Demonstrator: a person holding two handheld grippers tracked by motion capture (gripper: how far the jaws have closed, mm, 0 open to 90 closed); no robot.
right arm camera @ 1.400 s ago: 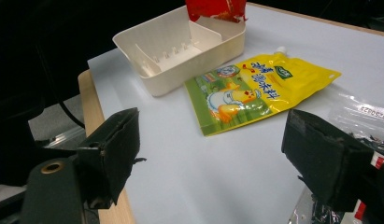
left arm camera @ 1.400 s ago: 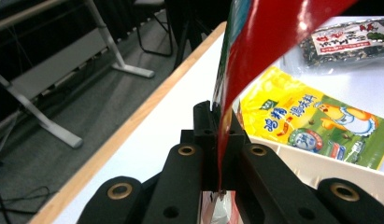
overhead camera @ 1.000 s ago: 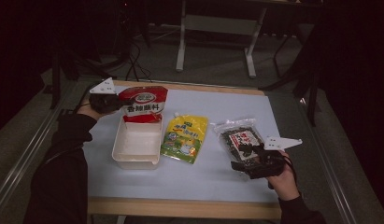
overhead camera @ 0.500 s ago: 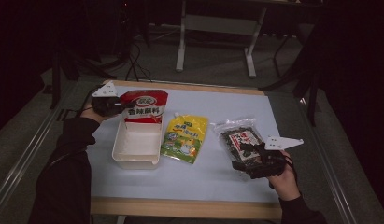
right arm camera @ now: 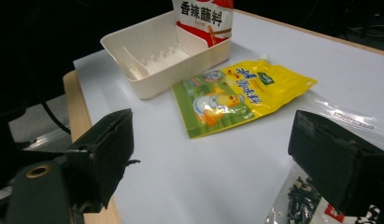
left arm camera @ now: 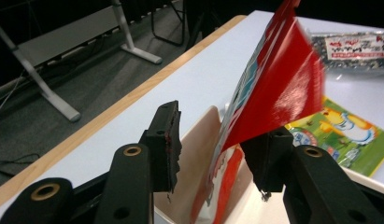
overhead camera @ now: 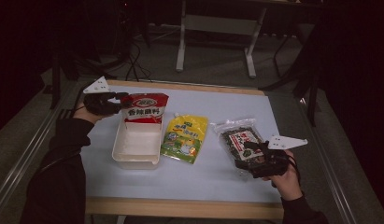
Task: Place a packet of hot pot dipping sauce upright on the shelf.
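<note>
- Left claw (overhead camera: 116, 103): at far-left of desk (overhead camera: 217, 182). Jaws part open with the red pouch's edge between them; one jaw seems to touch the film, the other stands off. Cannot tell if the grip is firm.
- Red pouch (overhead camera: 144, 108): upright, lower end in far end of white tray (overhead camera: 133, 156). Thin glossy film, likely light, floppy, slippery; best pinched on flat side seam.
- Yellow pouch (overhead camera: 185, 138): flat on desk, just right of tray.
- Dark seaweed bag (overhead camera: 236, 140): flat, crinkly, contents probably brittle.
- Right claw (overhead camera: 249, 154): jaws wide apart, nothing held, over the bag's near end.
</note>
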